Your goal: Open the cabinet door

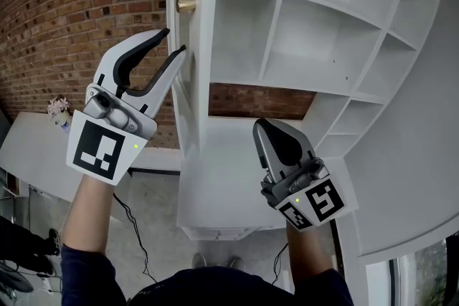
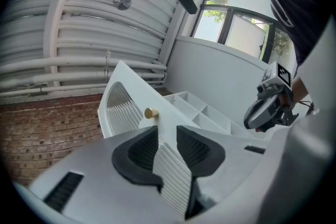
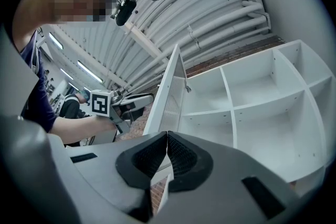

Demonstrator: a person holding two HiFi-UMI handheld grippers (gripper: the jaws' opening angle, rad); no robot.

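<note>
Right gripper (image 1: 262, 124): nearest, held low in front of the cabinet, jaws together with nothing between them.
Brick wall (image 1: 72, 3): behind and to the left of the cabinet.
Cabinet (image 1: 276, 11): white, its shelf compartments in plain view.
Door (image 1: 195, 32): slatted, swung out from the cabinet's left side, seen edge-on.
Left gripper (image 1: 176, 40): raised at the cabinet's left, jaws apart at the door's edge, pads not pressing on it.
Knob (image 1: 186, 5): brass, on the door just above the left gripper.

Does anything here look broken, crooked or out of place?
Nothing stands out. The cabinet door stands open, its brass knob is in place, and the white shelves look undamaged.
</note>
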